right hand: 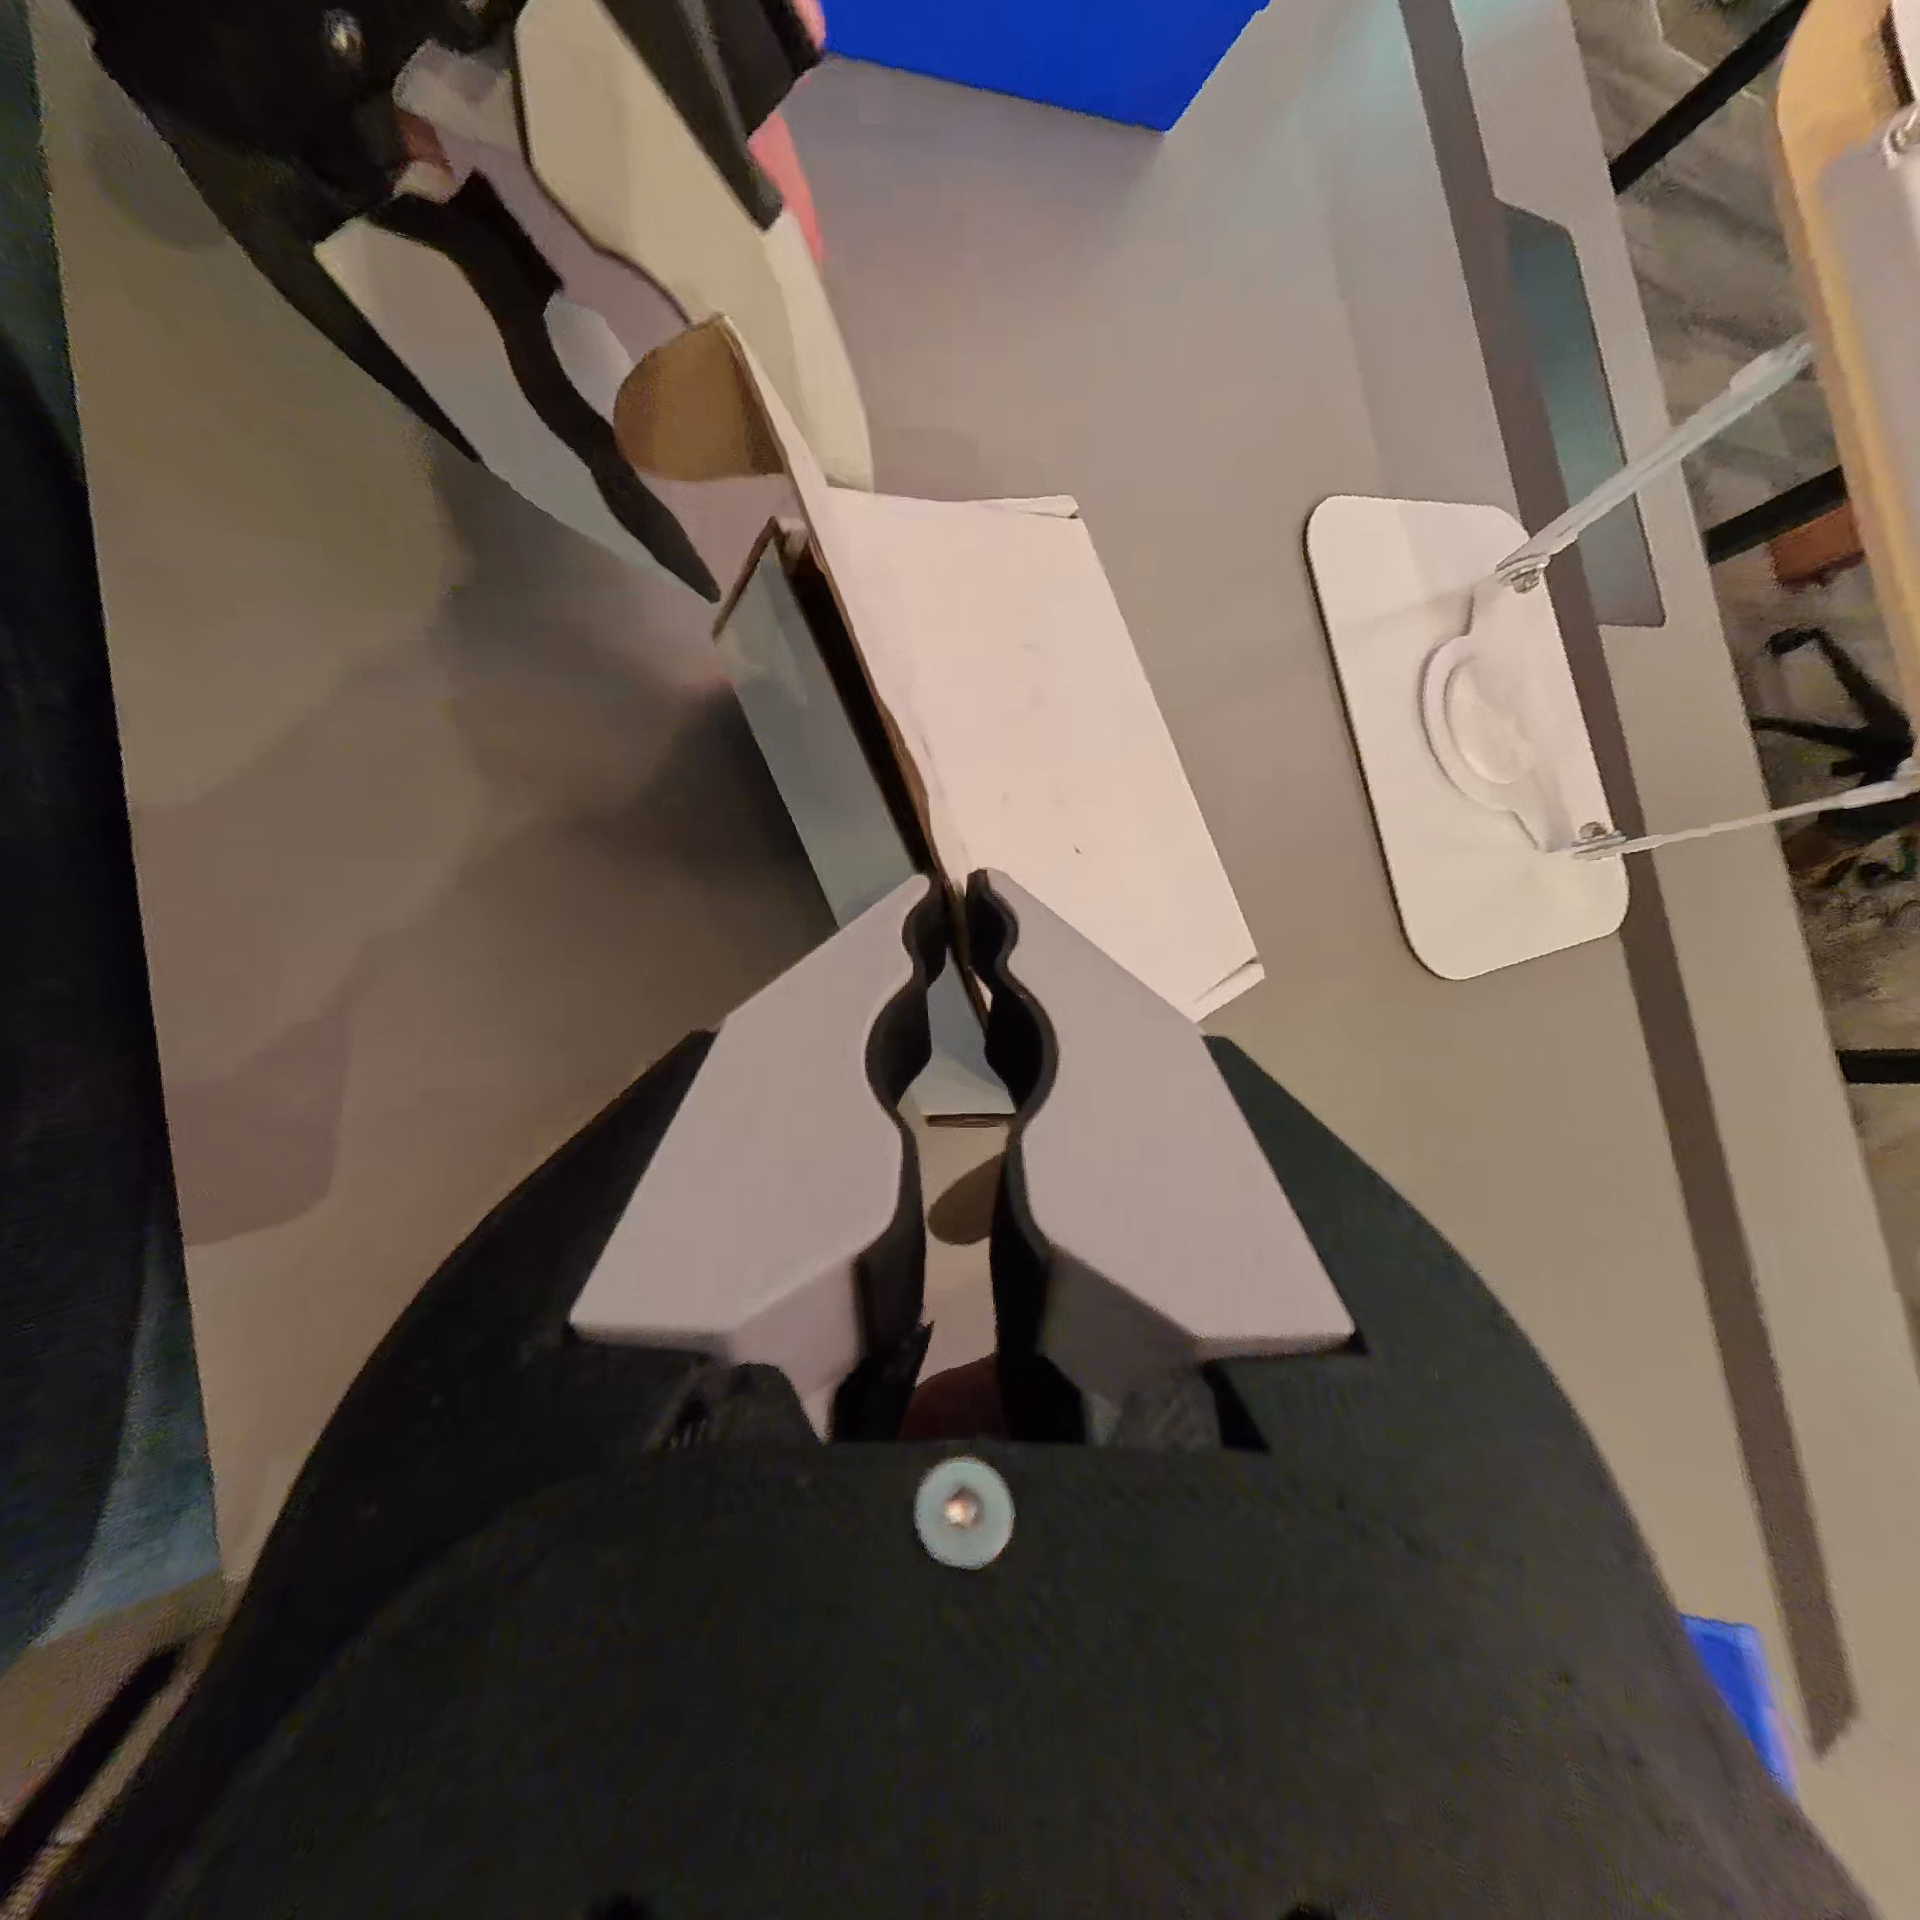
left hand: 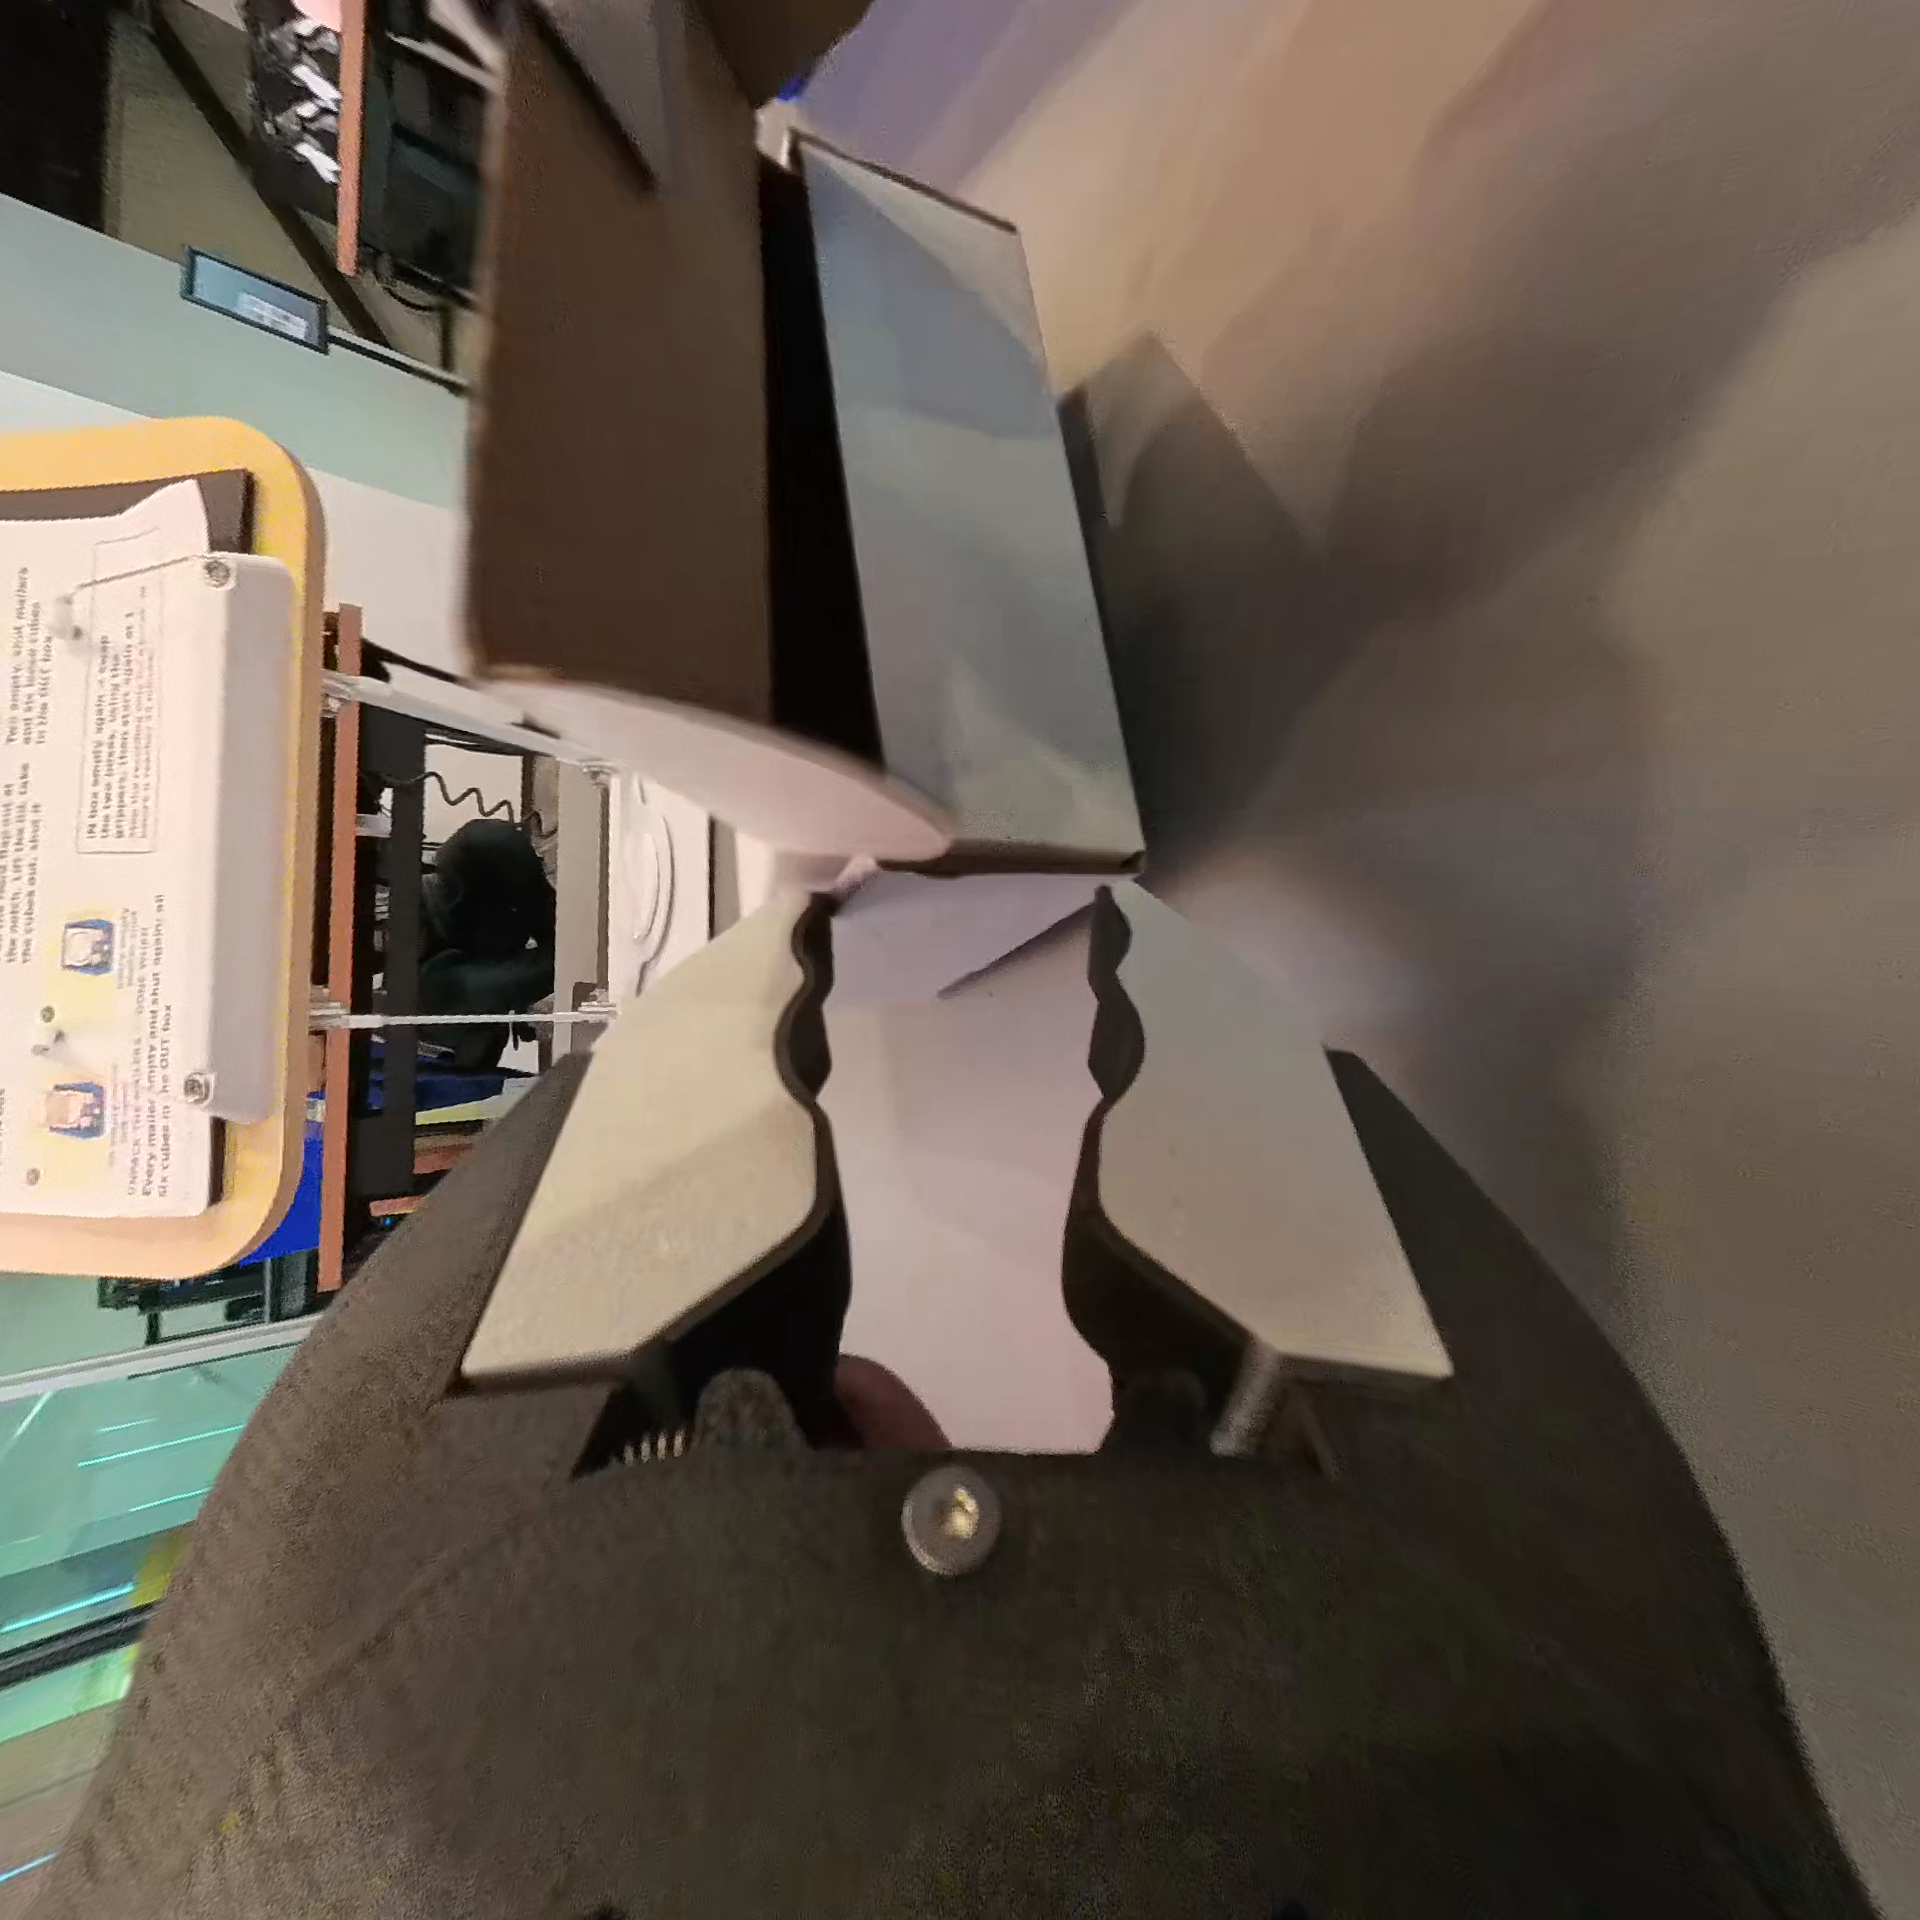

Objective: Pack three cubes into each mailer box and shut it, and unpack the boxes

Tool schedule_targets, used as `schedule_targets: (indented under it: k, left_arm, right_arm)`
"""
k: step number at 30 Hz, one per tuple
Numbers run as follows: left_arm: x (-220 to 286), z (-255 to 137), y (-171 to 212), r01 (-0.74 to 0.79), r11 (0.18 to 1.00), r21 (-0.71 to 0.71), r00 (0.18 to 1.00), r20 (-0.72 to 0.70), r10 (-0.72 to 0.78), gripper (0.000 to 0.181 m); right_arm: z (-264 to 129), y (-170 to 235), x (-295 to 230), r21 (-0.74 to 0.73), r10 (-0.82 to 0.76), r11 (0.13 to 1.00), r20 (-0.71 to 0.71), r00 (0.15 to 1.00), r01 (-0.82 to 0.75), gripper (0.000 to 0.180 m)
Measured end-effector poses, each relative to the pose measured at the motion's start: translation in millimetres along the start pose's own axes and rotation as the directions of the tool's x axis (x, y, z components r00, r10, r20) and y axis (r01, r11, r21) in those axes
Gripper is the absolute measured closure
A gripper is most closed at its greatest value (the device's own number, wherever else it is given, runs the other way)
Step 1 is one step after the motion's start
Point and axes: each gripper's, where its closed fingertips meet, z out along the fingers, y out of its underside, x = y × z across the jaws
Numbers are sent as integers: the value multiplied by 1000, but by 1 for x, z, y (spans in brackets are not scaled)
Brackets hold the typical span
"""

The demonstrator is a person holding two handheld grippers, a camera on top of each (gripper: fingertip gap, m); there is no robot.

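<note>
A white mailer box [right hand: 1039,727] with a brown inside lies on the grey table [right hand: 312,727]. Its lid is partly raised. My right gripper [right hand: 956,899] is shut on the thin near edge of the box's cardboard. My left gripper [left hand: 961,925] is open, its fingers on either side of a white cardboard panel at the box [left hand: 966,520]. In the right wrist view the left gripper [right hand: 582,343] is at the box's far end, by a rounded flap [right hand: 696,405]. I see no cubes.
A white base plate with a clear stand [right hand: 1465,727] sits on the table right of the box. A blue bin [right hand: 1039,42] is at the far side. A wooden-edged instruction board [left hand: 135,831] stands beyond the table. The table's edge [right hand: 1621,831] runs along the right.
</note>
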Motion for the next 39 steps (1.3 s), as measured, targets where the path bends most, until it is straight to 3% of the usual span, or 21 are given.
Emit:
schedule_targets:
  k: [14, 19, 23, 31, 39]
  left_arm:
    - [10, 9, 2, -82, 996, -46, 996, -33, 80, 137]
    - [8, 10, 1, -113, 992, -53, 993, -32, 112, 141]
    - [6, 11, 2, -113, 992, -56, 993, -34, 111, 143]
    - [4, 10, 5, -112, 992, -60, 993, -36, 110, 145]
    - [3, 10, 4, -91, 994, -57, 996, -15, 90, 150]
  right_arm:
    - [-6, -21, 37, -48, 25, 999, -5, 1000, -25, 179]
    - [-10, -39, 77, -76, 6, 997, -85, 996, -12, 178]
    - [4, -48, 113, -141, -117, 986, -213, 970, 88, 178]
    - [57, -17, 160, -317, -306, 927, -339, 889, 199, 180]
    - [90, 23, 167, -350, -211, 931, -286, 935, 103, 176]
